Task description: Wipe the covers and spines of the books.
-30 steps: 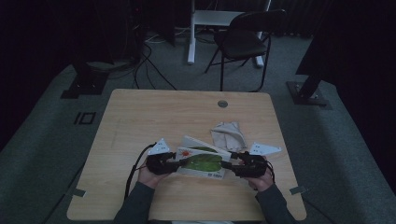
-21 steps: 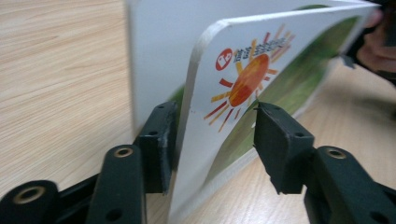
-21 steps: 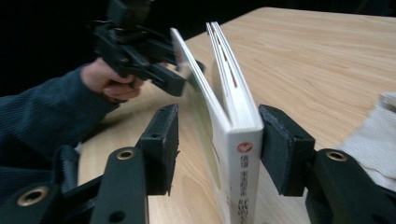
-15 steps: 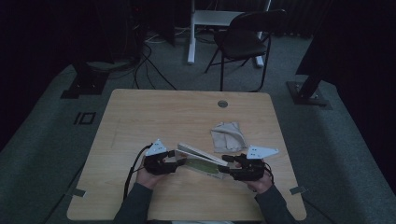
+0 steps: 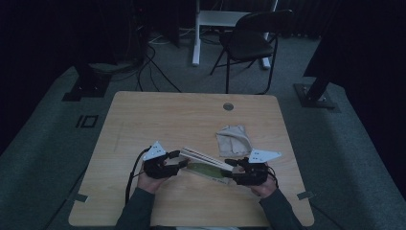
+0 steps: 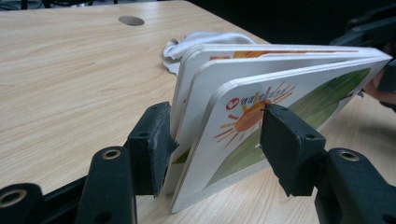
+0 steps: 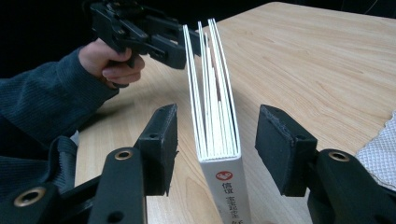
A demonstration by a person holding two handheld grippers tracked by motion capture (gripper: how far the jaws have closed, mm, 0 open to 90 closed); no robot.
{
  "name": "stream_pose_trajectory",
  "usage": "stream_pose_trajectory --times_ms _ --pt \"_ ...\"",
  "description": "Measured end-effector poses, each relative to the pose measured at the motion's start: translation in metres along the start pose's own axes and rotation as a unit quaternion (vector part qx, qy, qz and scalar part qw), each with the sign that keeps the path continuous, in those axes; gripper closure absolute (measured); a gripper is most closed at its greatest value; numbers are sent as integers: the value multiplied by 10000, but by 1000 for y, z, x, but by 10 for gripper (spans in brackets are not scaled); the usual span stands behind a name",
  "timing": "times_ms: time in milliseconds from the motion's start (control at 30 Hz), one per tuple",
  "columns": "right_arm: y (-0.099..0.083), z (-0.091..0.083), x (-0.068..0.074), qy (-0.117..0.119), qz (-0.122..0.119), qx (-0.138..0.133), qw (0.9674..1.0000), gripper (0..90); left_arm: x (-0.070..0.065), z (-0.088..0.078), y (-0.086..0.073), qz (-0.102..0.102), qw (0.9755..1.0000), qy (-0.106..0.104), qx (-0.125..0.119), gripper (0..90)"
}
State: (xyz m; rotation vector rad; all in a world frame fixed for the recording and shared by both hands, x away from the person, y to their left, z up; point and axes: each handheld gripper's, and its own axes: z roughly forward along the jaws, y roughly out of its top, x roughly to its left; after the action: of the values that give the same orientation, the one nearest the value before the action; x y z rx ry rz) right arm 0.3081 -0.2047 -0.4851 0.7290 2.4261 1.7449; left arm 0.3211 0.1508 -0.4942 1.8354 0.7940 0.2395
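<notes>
While the person's two hands rest near the front edge of the wooden worktop [image 5: 158, 120], the left gripper [image 5: 174, 159] sits at the left end of a thick board book [image 5: 203, 160]. In the left gripper view its jaws straddle the fanned page edges [image 6: 280, 88]: the left pad [image 6: 152, 144] touches the outermost pages, while the right pad [image 6: 287, 144] stands just off the cover with the sun picture. The jaws have just been opening, with the book between them, so the left gripper is released rather than clamped.

The book lies between the two grippers, propped off the worktop with its pages spread slightly apart. Just behind it, toward the far side, lies a crumpled pale cloth [image 5: 233, 140].

At the book's right end, the right gripper [image 5: 233, 168] faces the spine [image 7: 229, 196]. In the right gripper view both pads stand apart from the book, a clear gap on each side, so the right gripper is released too. The jaws have closed slightly in the last moment. Beyond the pages, the person's left hand [image 7: 112, 58] holds the other gripper.
</notes>
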Motion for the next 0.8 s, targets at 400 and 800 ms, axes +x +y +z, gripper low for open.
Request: stream_pose_trajectory --times_ms 400,800 --pt "4 6 -1 -170 -35 48 9998 516 -2 0 9 115 9999 35 -77 381" --pt "9 15 4 -297 -286 179 9990 592 -2 4 12 74 9998 2 -200 324"
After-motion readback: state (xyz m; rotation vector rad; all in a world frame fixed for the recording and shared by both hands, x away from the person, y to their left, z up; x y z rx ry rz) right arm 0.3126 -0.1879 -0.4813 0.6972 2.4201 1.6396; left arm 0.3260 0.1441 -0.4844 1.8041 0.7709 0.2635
